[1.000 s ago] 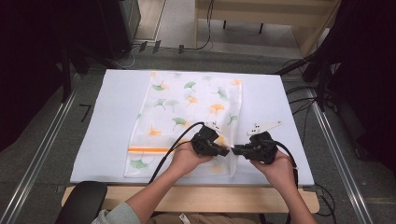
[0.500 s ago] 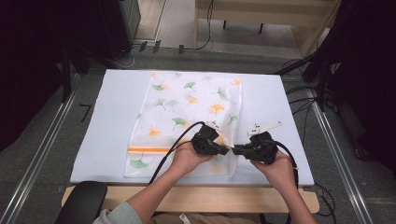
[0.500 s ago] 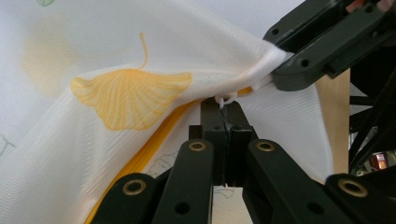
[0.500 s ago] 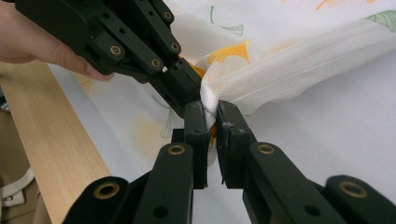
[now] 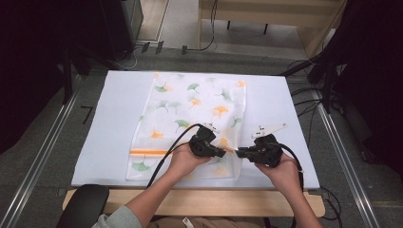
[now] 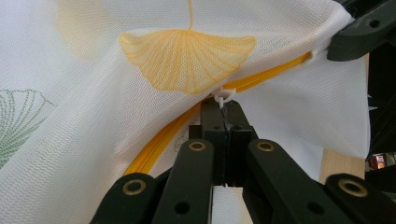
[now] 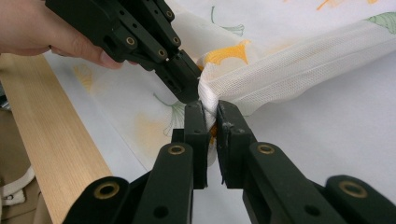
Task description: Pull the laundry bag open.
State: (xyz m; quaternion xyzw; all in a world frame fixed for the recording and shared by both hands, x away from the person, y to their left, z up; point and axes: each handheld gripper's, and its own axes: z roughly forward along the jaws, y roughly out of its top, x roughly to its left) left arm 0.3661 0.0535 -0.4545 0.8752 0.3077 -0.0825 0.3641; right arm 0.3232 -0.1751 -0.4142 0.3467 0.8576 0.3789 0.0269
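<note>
A white mesh bag (image 5: 195, 109) printed with green and orange ginkgo leaves lies flat on the white mat (image 5: 109, 128). An orange zipper (image 5: 147, 152) runs across its near end. My left gripper (image 5: 222, 154) is shut on the small white zipper pull (image 6: 225, 95), with the orange zipper (image 6: 159, 144) curving away below the lifted mesh. My right gripper (image 5: 239, 153) faces it tip to tip and is shut on a bunched fold of the bag's edge (image 7: 210, 105). In the right gripper view the left gripper (image 7: 187, 91) sits just beyond my right gripper (image 7: 211, 112). Both hands rest near the mat's front right.
The mat lies on a wooden table whose front edge (image 5: 214, 202) runs under the forearms. Metal rails (image 5: 43, 152) flank both sides, and a black chair part (image 5: 83, 206) sits at the bottom left. Cables (image 5: 309, 102) trail off to the right.
</note>
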